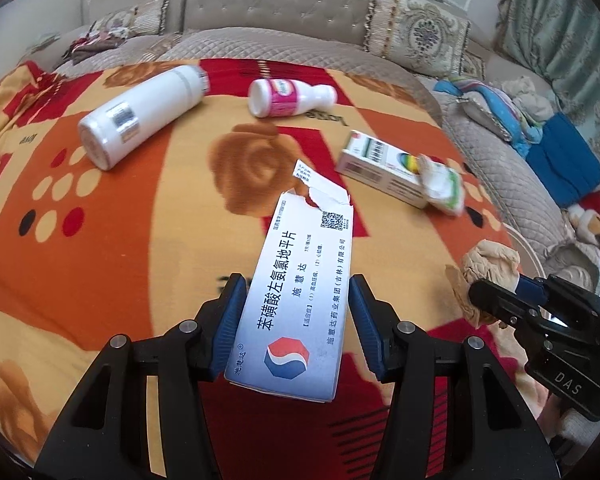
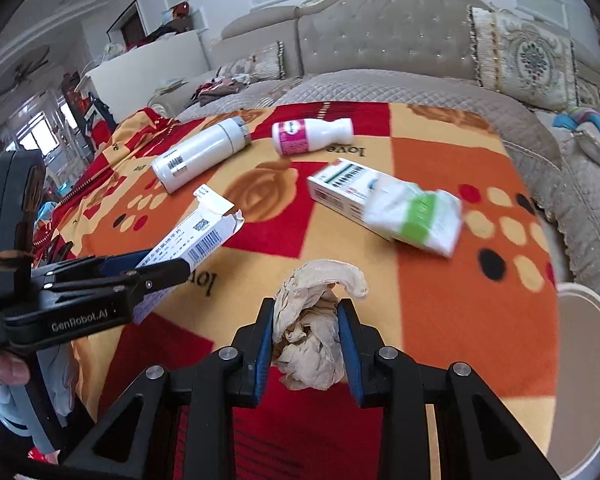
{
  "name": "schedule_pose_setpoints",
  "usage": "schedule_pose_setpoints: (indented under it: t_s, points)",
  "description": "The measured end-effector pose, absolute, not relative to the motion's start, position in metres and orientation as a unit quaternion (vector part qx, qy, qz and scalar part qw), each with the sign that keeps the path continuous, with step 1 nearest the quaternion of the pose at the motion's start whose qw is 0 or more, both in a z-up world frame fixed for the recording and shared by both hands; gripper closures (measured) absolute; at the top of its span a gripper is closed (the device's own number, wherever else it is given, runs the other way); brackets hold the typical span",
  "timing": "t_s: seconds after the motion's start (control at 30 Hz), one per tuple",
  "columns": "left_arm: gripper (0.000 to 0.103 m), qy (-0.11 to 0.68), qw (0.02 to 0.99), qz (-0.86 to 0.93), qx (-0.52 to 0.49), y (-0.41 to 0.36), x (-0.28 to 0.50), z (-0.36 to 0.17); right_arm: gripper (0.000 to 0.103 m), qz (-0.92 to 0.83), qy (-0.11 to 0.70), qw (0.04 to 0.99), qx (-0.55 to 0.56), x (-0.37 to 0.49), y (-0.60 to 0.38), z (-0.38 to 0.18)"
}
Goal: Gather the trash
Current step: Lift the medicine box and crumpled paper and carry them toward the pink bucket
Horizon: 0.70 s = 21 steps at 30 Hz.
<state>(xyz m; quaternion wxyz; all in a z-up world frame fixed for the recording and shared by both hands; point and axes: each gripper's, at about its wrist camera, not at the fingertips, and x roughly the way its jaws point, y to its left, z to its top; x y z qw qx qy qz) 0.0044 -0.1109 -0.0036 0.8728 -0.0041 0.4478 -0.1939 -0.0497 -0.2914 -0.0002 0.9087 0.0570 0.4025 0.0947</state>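
Trash is already in both claws: the left claw (image 1: 298, 320) grips a torn box (image 1: 300, 292) by its long sides, the right claw (image 2: 304, 344) pinches a paper wad (image 2: 312, 332), both held over the blanket (image 1: 100, 260). Judging by the white bin (image 2: 592, 360) at right, carry the wad there first, keeping both grips firm; 2 bottles and 1 carton (image 2: 340, 188) remain.

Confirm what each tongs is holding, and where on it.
Left tongs: torn white cardboard medicine box, gripped across its long sides near the intact logo end. Right tongs: crumpled beige tissue wad, pinched at its middle.
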Motion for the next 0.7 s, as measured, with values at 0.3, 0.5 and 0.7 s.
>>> schedule_pose_setpoints:
  t_s: [0.3, 0.5, 0.7]
  points:
    - [0.069, 0.442, 0.866, -0.235, 0.023, -0.163, -0.014, 0.002, 0.073, 0.045, 0.392, 0.915, 0.085, -0.087, -0.343, 0.003]
    - [0.068, 0.461, 0.852, -0.248, 0.032, -0.181, -0.017, -0.013, 0.073, 0.031, 0.399, 0.910, 0.107, -0.099, -0.365, -0.007]
    - [0.038, 0.483, 0.839, -0.249, 0.010, -0.164, -0.012, -0.020, 0.073, 0.037, 0.397, 0.910, 0.116, -0.102, -0.368, -0.010]
